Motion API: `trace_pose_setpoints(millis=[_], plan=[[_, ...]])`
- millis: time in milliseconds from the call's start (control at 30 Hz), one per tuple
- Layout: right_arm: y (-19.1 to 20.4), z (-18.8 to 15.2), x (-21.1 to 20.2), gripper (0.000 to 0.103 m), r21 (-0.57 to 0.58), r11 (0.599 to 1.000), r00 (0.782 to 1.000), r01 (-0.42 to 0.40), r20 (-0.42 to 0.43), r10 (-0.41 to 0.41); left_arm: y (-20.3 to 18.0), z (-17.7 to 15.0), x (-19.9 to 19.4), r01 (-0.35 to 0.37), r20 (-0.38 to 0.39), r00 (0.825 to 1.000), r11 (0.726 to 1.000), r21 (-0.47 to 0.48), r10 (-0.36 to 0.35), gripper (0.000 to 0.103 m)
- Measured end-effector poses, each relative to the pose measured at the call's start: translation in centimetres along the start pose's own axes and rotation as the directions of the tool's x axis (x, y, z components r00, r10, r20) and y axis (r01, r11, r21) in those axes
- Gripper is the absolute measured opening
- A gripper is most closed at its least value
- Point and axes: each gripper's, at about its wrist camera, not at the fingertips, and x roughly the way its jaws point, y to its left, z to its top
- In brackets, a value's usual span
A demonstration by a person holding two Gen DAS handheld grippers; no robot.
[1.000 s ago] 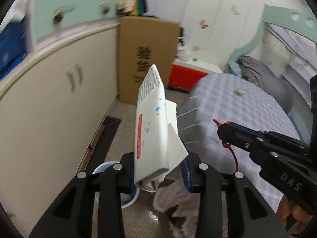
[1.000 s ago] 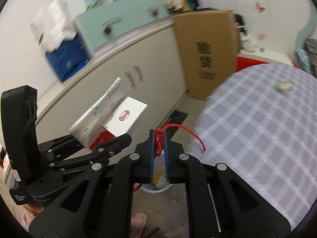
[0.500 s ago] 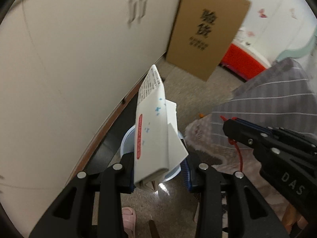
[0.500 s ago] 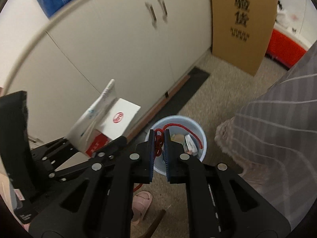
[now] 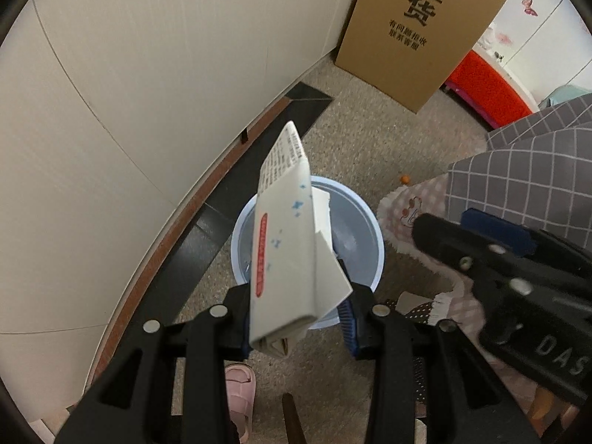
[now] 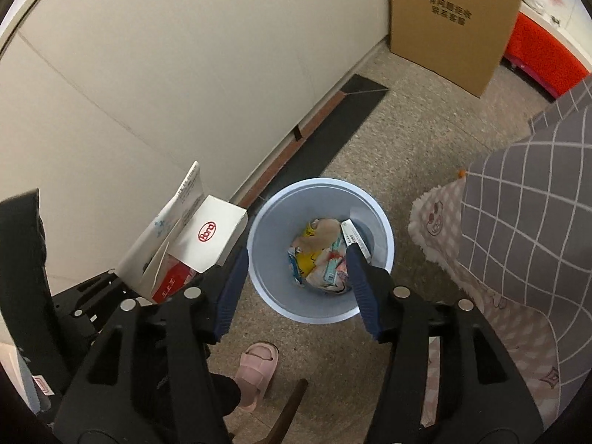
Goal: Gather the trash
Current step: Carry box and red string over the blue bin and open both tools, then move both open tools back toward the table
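My left gripper [image 5: 298,320] is shut on a flattened white carton [image 5: 288,244] with red and blue print, held above the pale blue trash bin [image 5: 364,218]. The carton also shows in the right wrist view [image 6: 185,236], left of the bin [image 6: 266,218]. My right gripper [image 6: 294,292] is open and empty, its jaws spread over the bin. Wrappers and crumpled paper [image 6: 322,255] lie inside the bin. No red string is visible.
Beige cabinet doors [image 6: 166,74] stand to the left with a dark floor strip [image 6: 333,118] along them. A cardboard box [image 6: 455,18] leans at the back. A grey checked bedcover [image 6: 536,199] hangs at right. A pink slipper [image 6: 259,366] is near the bin.
My right gripper has opened and the red string it held is gone from its jaws. Both grippers have tilted down and moved over the bin. The left still holds the carton.
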Motion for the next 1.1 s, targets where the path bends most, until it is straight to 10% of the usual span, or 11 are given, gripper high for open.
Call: trace_pose_setpoints(millis=[500, 700, 1100], plan=[[-1.3, 0.4, -4.2, 0.059, 0.035, 0.997, 0.985, 0.068, 0.153, -0.073, -1.9, 1.0, -0.4, 0.001, 0.015, 1.0, 0.999, 0.042, -0.002, 0.043], [-1.4, 0.1, -6.2, 0.059, 0.045, 0.998, 0.981, 0.053, 0.183, -0.061, -2.2, 1.4, -2.1, -0.006, 0.048, 0.999, 1.0, 0.028, 0.004, 0.071], [-0.3, -0.7, -14.7, 0.06, 0.032, 0.999, 0.95, -0.004, 0.313, -0.006, -2.3, 0.9, -11.1, -0.036, 0.222, 0.974, 0.999, -0.036, 0.043, 0.076]])
